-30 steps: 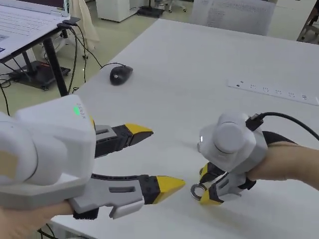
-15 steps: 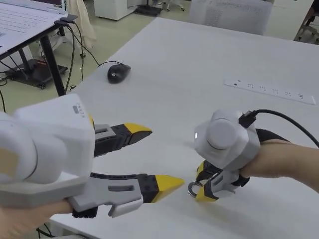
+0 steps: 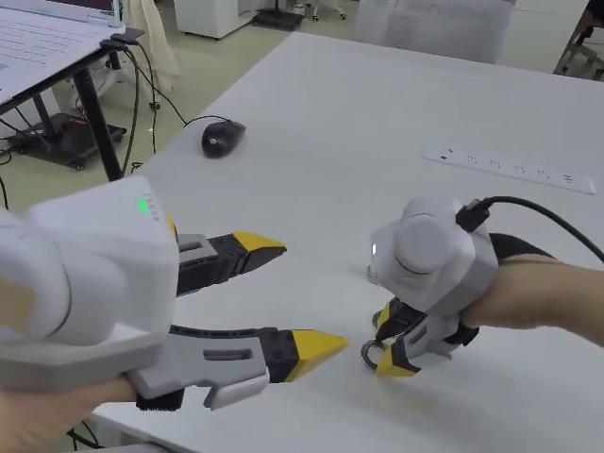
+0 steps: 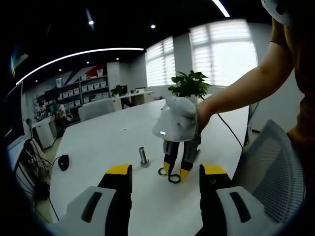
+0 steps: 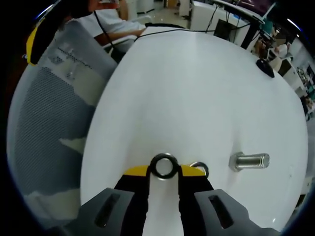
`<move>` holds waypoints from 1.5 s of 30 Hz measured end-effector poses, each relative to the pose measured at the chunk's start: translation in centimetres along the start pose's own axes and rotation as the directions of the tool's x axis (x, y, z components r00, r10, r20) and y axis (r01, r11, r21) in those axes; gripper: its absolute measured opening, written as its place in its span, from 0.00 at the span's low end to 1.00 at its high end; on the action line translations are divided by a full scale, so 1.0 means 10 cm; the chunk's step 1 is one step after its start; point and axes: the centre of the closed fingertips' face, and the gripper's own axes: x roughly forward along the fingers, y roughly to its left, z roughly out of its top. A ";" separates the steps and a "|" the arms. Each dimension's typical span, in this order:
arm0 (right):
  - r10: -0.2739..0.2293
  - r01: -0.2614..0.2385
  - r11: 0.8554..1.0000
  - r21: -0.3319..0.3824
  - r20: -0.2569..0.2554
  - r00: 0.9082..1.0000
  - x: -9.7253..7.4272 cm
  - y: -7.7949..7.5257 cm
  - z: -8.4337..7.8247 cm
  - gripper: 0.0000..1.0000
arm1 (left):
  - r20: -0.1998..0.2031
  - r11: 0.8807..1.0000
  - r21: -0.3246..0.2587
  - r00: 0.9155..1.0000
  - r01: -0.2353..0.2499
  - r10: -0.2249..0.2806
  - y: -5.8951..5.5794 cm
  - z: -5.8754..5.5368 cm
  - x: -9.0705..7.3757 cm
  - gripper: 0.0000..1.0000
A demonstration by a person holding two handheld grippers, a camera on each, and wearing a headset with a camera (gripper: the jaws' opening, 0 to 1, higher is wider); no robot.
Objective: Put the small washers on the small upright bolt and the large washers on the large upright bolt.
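Observation:
My right gripper (image 3: 387,354) points down at the white table (image 3: 377,123) near its front edge, shut on a metal washer (image 3: 371,354). In the right gripper view the washer (image 5: 164,166) stands on edge between the yellow-tipped jaws of the right gripper (image 5: 164,173). A second washer (image 5: 199,168) lies flat on the table just beyond, and an upright bolt (image 5: 248,161) stands further off. The left gripper view shows the held washer (image 4: 173,178), the loose washer (image 4: 162,171) and the bolt (image 4: 143,157). My left gripper (image 3: 288,294) hovers open to the left, holding nothing.
A black mouse (image 3: 224,139) sits near the table's left edge. A white power strip (image 3: 510,168) lies at the far right. A laptop (image 3: 38,38) is on a stand off to the left. A mesh chair (image 5: 54,98) stands by the table edge.
The right gripper keeps its hold on the washer and has barely shifted. The left gripper stays open in the same place. The head camera has moved slightly.

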 end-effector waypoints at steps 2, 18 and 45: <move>-0.012 0.012 1.000 -0.003 0.000 1.000 -0.08 -0.03 0.00 0.22 | 0.000 1.000 0.002 1.000 0.006 -0.006 -0.01 0.00 0.01 0.54; -0.154 0.154 0.988 -0.014 0.003 0.988 -0.76 -0.64 0.05 0.22 | 0.007 0.999 0.011 0.999 0.037 -0.037 -0.03 0.04 0.09 0.54; -0.154 0.153 0.988 -0.017 -0.034 0.988 -0.51 -1.13 0.08 0.22 | 0.002 0.999 -0.019 1.000 0.027 -0.027 0.07 -0.02 0.19 0.54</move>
